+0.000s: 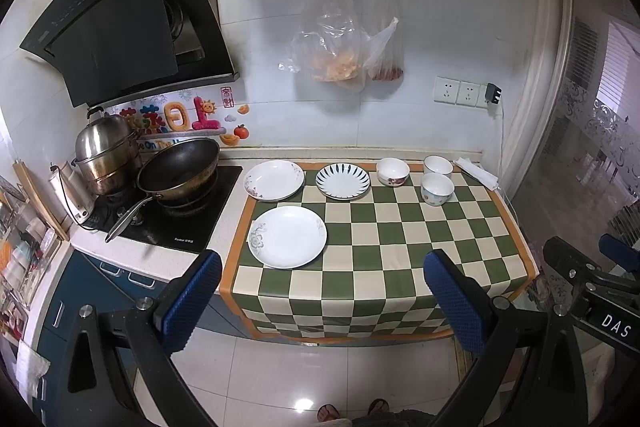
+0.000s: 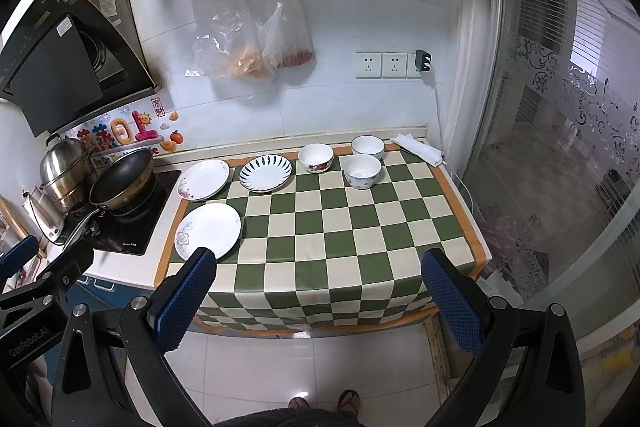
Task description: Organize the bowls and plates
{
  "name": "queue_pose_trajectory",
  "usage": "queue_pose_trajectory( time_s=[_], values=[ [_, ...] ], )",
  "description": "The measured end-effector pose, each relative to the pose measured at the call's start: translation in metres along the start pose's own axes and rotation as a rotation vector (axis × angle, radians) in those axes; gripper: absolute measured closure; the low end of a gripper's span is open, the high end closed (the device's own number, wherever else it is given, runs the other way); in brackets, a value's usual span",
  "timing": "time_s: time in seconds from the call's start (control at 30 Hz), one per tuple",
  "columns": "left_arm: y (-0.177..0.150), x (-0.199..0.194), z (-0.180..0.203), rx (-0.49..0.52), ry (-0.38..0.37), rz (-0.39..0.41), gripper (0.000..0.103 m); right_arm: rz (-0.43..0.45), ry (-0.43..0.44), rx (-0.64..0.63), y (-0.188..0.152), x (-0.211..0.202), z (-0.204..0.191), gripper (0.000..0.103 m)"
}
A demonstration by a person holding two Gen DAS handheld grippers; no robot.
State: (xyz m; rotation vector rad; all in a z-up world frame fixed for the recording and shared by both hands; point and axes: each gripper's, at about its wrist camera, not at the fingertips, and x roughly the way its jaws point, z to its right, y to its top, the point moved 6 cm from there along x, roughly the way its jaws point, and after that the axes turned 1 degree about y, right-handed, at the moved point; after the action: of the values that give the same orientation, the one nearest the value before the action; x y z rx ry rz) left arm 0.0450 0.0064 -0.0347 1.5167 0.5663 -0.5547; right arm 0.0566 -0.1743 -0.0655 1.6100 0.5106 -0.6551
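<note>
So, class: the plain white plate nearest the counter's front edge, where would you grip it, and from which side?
Grip the near rim of the white plate, coming in low from the front. It lies flat on the checked cloth, shallow, so only the raised lip offers a hold. Both the left gripper and the right gripper are open, empty.

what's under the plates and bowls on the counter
A green and cream checkered cloth with an orange border lies under the three plates and three bowls. The far-left plate overhangs onto bare counter. The countertop beneath the cloth is hidden.
</note>
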Motion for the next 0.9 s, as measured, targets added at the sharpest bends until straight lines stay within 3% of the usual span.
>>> queue_pose_trajectory(
  time_s=[0.33, 0.5, 0.7, 0.9],
  values=[
    [0.002, 0.002, -0.002, -0.003, -0.002, 0.001, 0.0, 0.006, 0.005, 0.006, -0.003, -0.001, -0.006, 0.0],
    [0.005, 0.031, -0.018, -0.004, 0.03, 0.003, 0.0, 0.057, 0.059, 0.014, -0.001, 0.011, -0.017, 0.0],
    [0.001, 0.109, -0.06, -0.019, 0.104, -0.044, 0.0, -0.052, 0.187, 0.04, -0.012, 0.088, -0.042, 0.0],
    [-0.008, 0.207, -0.095, -0.06, 0.119, -0.209, 0.0, -0.217, 0.257, 0.024, -0.022, 0.199, -0.067, 0.0]
  ],
)
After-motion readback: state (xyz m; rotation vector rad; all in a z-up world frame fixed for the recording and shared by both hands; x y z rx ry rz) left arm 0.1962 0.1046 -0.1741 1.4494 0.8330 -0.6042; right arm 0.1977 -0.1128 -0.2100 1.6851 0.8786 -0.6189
